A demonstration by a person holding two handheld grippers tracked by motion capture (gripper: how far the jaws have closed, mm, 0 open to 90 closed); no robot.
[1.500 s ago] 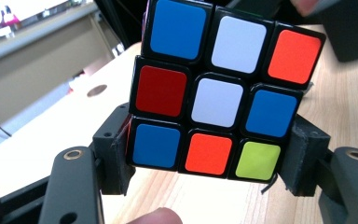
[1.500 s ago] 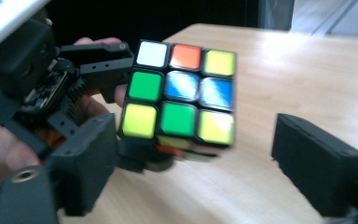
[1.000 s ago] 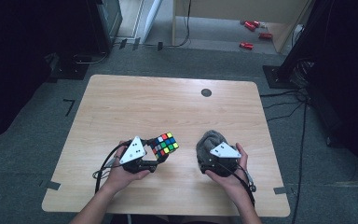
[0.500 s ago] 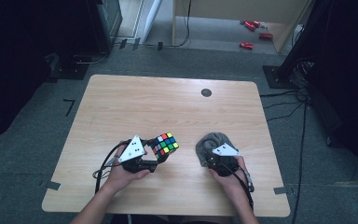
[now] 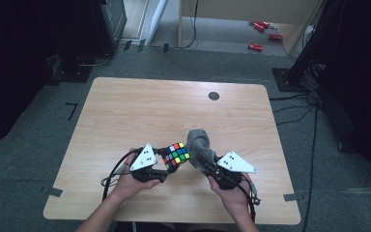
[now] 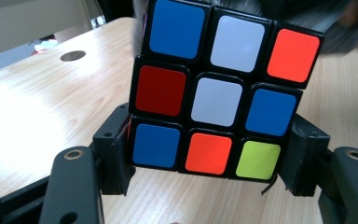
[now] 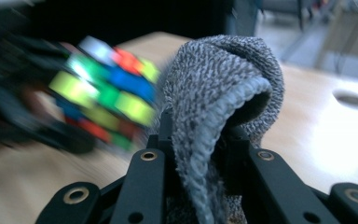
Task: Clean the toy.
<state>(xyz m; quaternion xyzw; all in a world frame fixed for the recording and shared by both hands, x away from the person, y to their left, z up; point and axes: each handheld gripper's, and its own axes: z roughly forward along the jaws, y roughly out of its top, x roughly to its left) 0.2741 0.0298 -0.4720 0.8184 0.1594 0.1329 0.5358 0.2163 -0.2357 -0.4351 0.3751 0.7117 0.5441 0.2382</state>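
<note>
Grey cloth (image 7: 223, 107) pinched in right tongs (image 7: 200, 140); cube (image 6: 219, 88) face close-up, left view.

From my feed it's a light wood table (image 5: 125, 116) with rounded corners, sitting on grey carpet floor (image 5: 38, 159). There's a small dark round spot (image 5: 214, 95) in the top near the far edge, can't tell if it's a hole or a cap. Bits of grey tape (image 5: 55, 192) stick at the near corners.
</note>
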